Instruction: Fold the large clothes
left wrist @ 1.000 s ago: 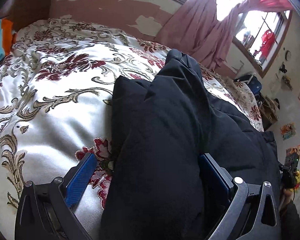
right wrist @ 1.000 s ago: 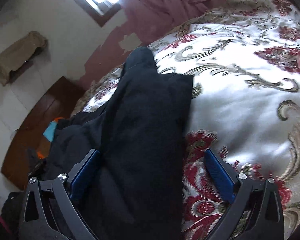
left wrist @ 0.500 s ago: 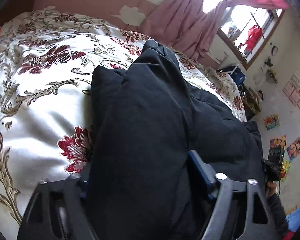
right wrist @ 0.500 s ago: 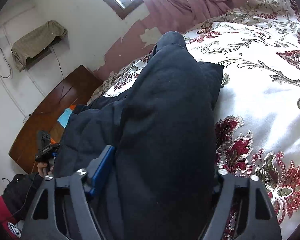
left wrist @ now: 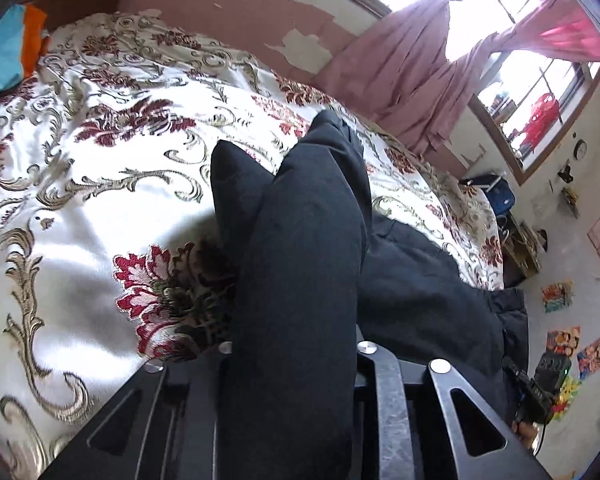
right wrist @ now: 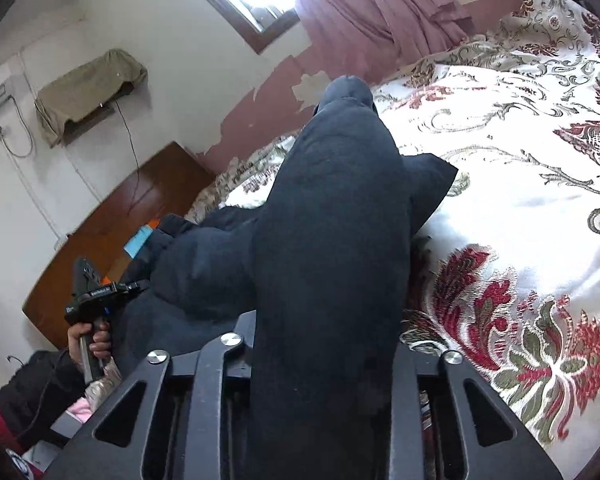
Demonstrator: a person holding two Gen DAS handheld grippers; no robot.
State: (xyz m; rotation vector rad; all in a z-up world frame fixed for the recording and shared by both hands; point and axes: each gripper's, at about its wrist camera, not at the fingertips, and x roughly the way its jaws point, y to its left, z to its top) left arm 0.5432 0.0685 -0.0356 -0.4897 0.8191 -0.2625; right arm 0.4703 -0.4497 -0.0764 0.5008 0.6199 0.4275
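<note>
Floral bedspread (left wrist: 100,208), pink curtains (left wrist: 412,80), peeling wall. Both grippers, left (left wrist: 292,360) and right (right wrist: 324,344), pinch black garment (left wrist: 300,240).

The left gripper (left wrist: 294,354) is squeezed tight on a thick fold of the black garment (left wrist: 300,248). The cloth rises up in a bumpy ridge from the jaws. The rest of it lies spread to the right on the flowery bedspread (left wrist: 100,184). Pink curtains (left wrist: 412,76) hang by the bright window (left wrist: 532,96). Small pictures (left wrist: 572,348) are stuck on the wall.
</note>
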